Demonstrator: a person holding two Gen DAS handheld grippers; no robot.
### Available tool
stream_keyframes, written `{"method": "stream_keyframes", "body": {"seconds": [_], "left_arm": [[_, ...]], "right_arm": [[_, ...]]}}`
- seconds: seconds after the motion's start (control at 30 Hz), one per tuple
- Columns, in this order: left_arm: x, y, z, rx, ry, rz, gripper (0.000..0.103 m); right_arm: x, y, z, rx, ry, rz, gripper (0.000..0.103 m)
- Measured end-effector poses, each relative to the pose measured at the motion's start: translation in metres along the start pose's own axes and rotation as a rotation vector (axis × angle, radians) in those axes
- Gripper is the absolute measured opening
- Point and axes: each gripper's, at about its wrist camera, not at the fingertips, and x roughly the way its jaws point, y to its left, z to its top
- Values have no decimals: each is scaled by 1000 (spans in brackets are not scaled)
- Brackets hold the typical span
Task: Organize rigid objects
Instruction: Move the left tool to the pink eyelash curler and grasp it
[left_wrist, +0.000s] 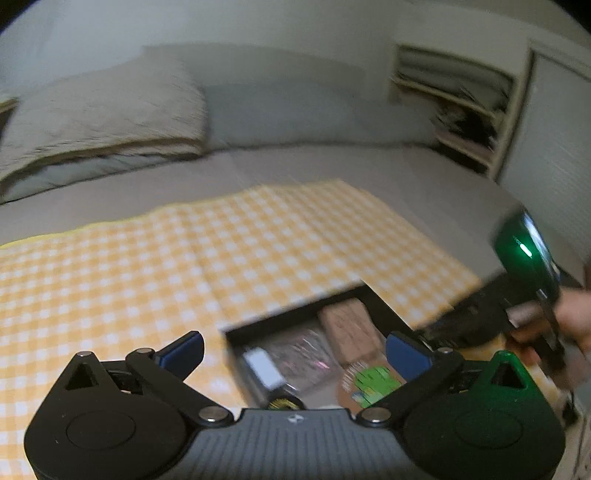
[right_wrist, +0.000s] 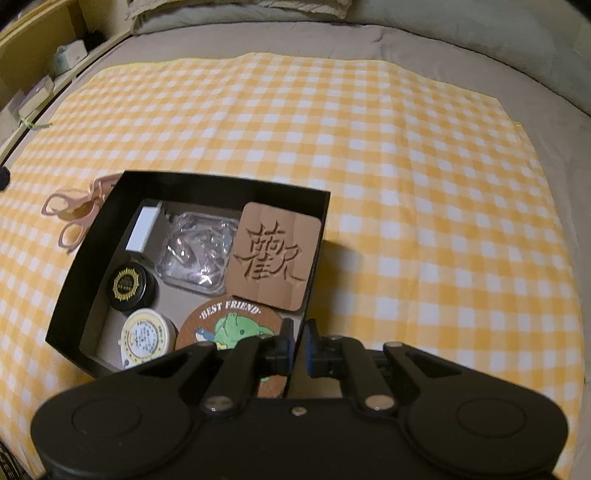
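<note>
My right tongs (right_wrist: 300, 345) clamped on the box (right_wrist: 122, 192) wall, near the round coaster (right_wrist: 229, 321); my left tongs (left_wrist: 295, 350) spread wide, empty, above the box; scissors (right_wrist: 74, 218) just beside the box, on the cloth (right_wrist: 406, 184)

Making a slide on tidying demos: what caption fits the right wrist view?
Right gripper shut on the black box wall, coasters and jars packed inside, pink scissors outside on the checkered cloth.

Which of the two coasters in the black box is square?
The brown coaster with the carved character is square, lying against the black box's far right wall. The other, printed BEST FRIEND, is round.
</note>
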Motion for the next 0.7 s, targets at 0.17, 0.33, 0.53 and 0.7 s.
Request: {"method": "stream_keyframes", "body": {"seconds": [0.17, 0.33, 0.53, 0.7], "left_arm": [[0, 41, 3, -113, -44, 114, 103], [15, 74, -2, -138, -13, 211, 103], [44, 92, -15, -44, 85, 280, 103], [67, 94, -22, 39, 174, 272, 102]], "right_arm": [[-1, 2, 0, 5, -11, -12, 6], [0, 3, 0, 1, -10, -14, 6], [0, 3, 0, 1, -11, -14, 6], [0, 3, 0, 1, -11, -11, 6]]}}
